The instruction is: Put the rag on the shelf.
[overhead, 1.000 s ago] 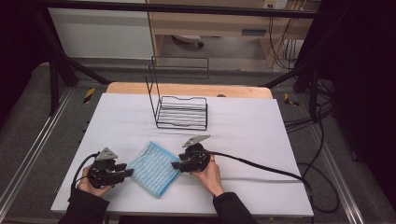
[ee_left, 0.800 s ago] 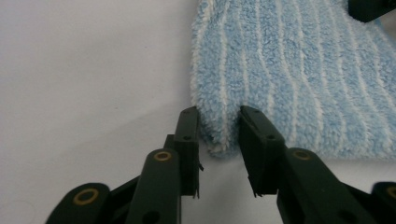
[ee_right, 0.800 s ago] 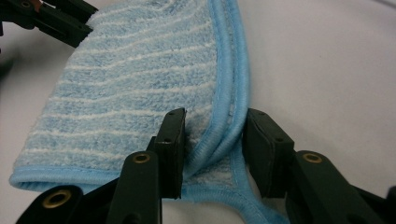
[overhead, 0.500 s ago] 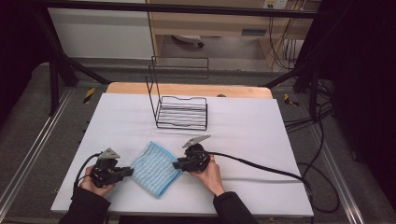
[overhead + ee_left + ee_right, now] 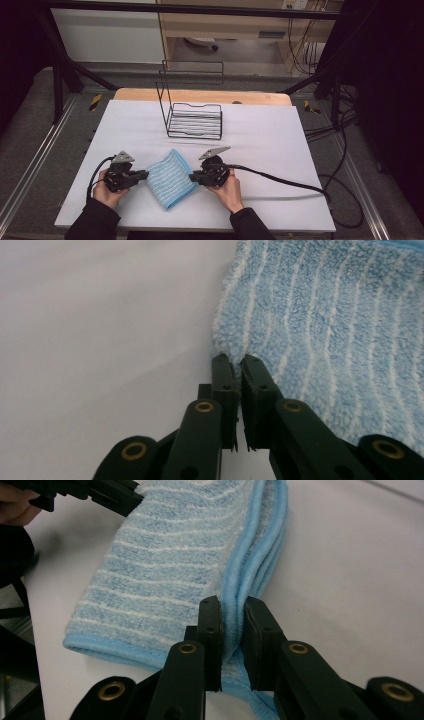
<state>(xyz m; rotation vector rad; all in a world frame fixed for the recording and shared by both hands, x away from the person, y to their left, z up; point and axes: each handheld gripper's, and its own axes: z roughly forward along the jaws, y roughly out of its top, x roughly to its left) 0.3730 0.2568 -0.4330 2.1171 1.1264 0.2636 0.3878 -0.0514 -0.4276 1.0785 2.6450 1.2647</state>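
Observation:
A folded blue towel with white stripes [image 5: 170, 177] lies on the white table cover [image 5: 280, 135] near the front edge. My left gripper [image 5: 145, 175] is at the towel's left corner, its jaws pinched shut on the fluffy corner [image 5: 235, 347]. My right gripper [image 5: 192, 176] is at the towel's right side. Its jaws have just been closing and now clamp the towel's stacked blue hems [image 5: 234, 605]. In the right gripper view the towel [image 5: 165, 565] stretches away to the left gripper [image 5: 120, 497] at the far corner.
A black wire rack [image 5: 195, 120] with a tall back frame stands at the middle back of the table. The right gripper's black cable [image 5: 280, 177] trails off to the right across the cover. A wooden strip [image 5: 200, 96] runs along the far edge.
Both grippers have closed on the towel's two sides. The right hand has risen slightly with its edge of the towel; the left hand has stayed in place.

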